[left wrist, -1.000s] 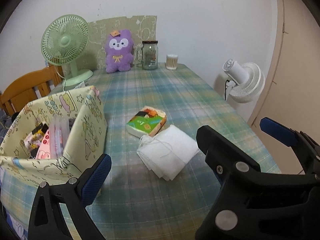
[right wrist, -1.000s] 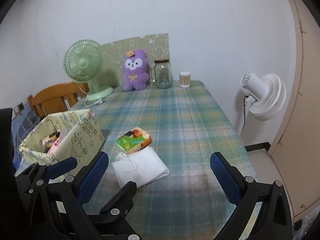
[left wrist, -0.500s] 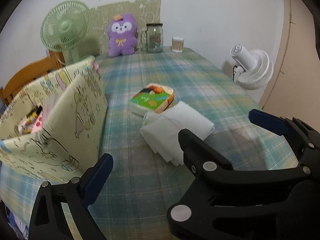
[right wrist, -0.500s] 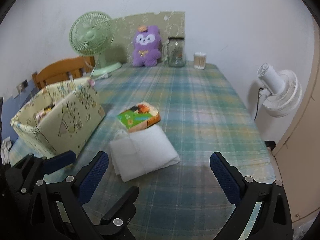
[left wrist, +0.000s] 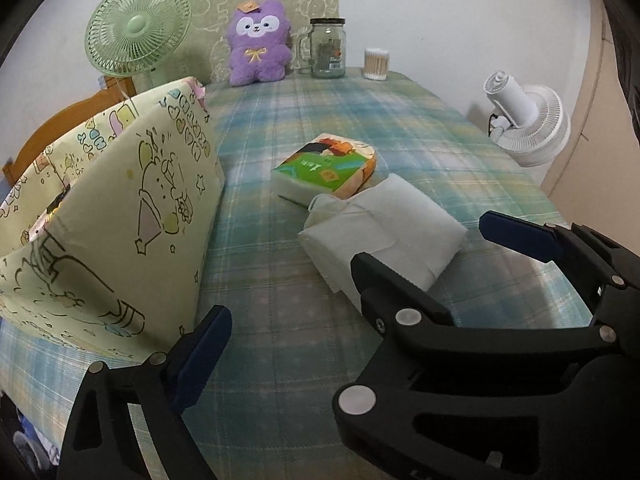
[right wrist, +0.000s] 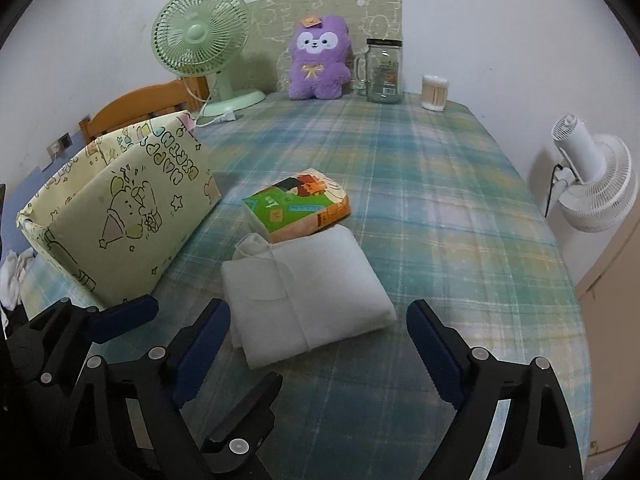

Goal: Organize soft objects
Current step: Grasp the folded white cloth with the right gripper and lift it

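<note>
Left wrist view: left gripper (left wrist: 316, 344) wide open, jaws just been closing a bit, nothing between them; white folded cloth (left wrist: 384, 232) lies ahead on the table (left wrist: 400, 128), touching the tissue pack (left wrist: 326, 170), box (left wrist: 112, 208) at left. Right wrist view: right gripper (right wrist: 320, 352) also wide, jaws just been narrowing, empty, cloth (right wrist: 304, 292) just beyond its fingertips, left gripper (right wrist: 120, 316) at near left.

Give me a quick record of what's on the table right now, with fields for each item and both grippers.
surface: table with plaid cloth
white folded cloth: lies nearest both grippers, untouched
tissue pack: just behind the cloth, its near edge on it
fabric bin: left of both, holds some items
far edge: purple plush, green fan, glass jar, cotton swabs
left gripper: open, fingers have just been closing, nothing between
right gripper: open, just been closing, cloth ahead
</note>
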`<state>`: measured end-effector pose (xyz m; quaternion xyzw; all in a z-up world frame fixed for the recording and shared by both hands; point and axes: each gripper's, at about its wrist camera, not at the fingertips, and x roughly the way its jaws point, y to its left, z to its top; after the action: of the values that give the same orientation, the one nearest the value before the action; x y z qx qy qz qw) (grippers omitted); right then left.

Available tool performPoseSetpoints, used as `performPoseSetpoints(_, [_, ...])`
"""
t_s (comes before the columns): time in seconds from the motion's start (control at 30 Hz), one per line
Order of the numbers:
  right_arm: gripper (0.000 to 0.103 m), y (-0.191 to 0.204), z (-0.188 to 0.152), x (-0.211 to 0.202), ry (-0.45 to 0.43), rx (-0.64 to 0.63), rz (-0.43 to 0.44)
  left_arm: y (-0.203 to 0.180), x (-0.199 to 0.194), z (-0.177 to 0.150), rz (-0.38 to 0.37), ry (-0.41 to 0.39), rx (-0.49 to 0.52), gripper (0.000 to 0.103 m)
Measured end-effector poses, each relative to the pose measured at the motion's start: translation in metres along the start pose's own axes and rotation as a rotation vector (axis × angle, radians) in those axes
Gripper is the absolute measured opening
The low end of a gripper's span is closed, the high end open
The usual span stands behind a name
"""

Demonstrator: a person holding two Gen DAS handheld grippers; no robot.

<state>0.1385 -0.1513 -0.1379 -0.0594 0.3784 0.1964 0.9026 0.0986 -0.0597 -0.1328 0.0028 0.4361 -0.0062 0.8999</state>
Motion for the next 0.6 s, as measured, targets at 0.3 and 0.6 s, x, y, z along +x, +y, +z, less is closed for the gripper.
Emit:
performPoseSetpoints(0.3, [0.078,-0.009,0.001,0.015,0.038,-0.012,0.03,-0.007,0.002,0.0,0.023,-0.005,0.029,0.093])
performPoseSetpoints(0.6, [0.033,-0.024,-0.003,0.008,0.024,0.008,0.013,-0.026,0.004,0.004,-0.014,-0.006,0.07,0.093])
